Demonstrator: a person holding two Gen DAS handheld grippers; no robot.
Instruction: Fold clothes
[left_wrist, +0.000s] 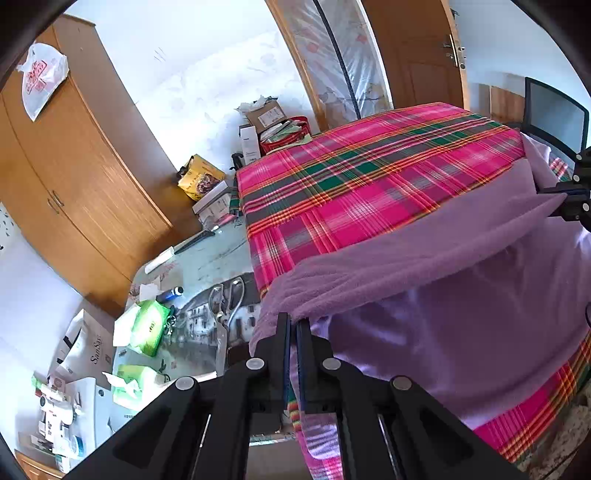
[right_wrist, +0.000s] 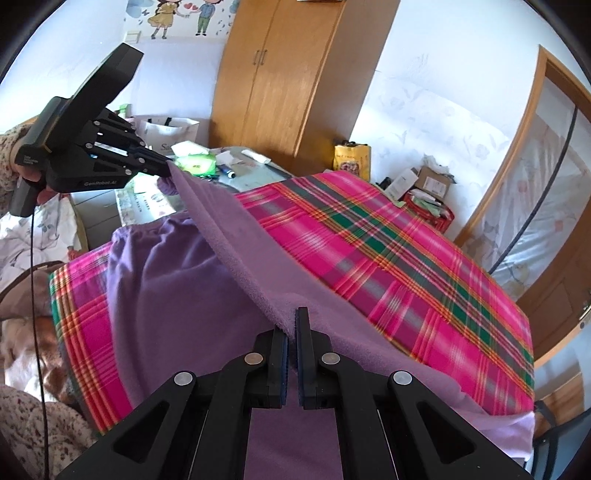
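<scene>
A purple fleece garment lies on a pink plaid cloth that covers a raised surface. My left gripper is shut on one end of the garment's lifted edge. My right gripper is shut on the other end of that edge; its fingers show at the right border of the left wrist view. The edge hangs taut between the two grippers, above the rest of the garment. A hand in a floral sleeve holds the left gripper.
Beside the plaid cloth is a glass-topped table with green tissue packs, scissors and a knife. A wooden wardrobe, boxes and bags stand behind. A door and a monitor lie beyond the cloth.
</scene>
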